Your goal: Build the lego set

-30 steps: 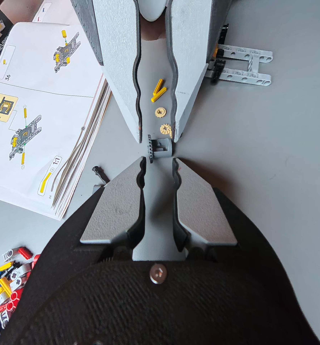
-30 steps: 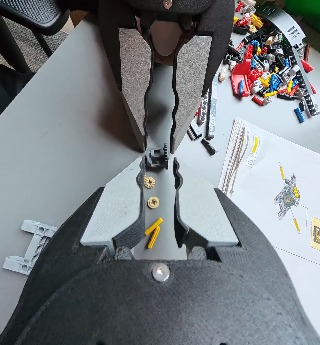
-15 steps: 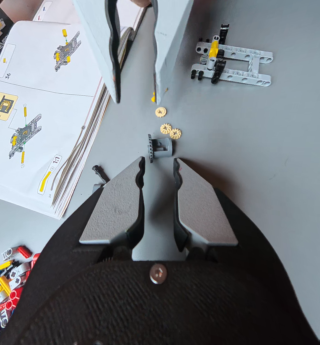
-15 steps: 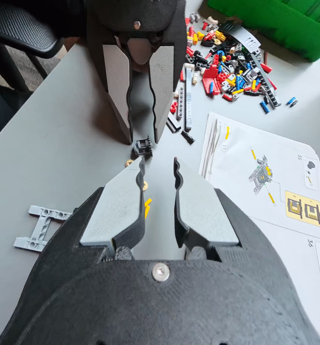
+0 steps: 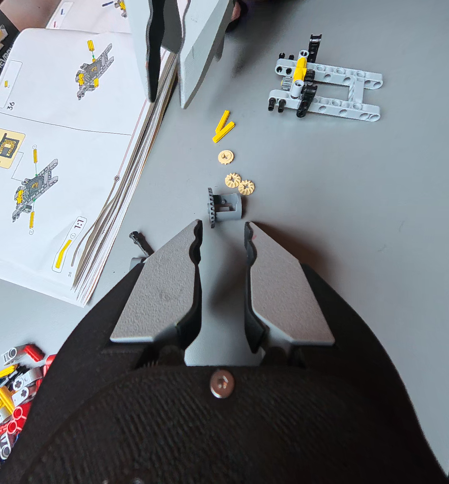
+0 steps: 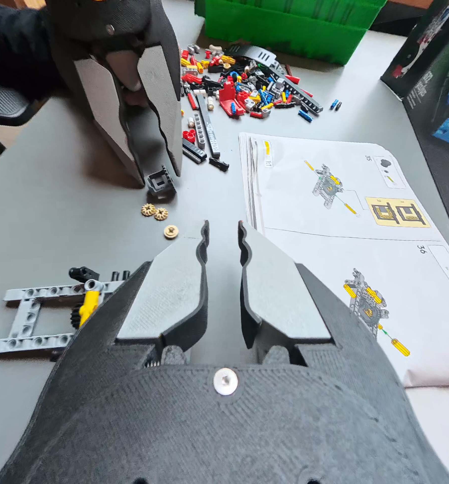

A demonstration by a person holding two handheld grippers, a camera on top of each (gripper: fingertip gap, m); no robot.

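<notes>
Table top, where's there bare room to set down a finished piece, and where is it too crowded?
Bare table lies right of the tan gears and below the grey frame assembly. Another free patch borders the open instruction booklet and the black box. It is crowded at the loose parts pile and around the differential housing.

Each wrist view is aimed steeply down along its own fingers, close above the grey table [image 5: 349,209]; facing oppositely, both share the gear housing [image 5: 224,207] [image 6: 160,182] at 12 o'clock.
</notes>
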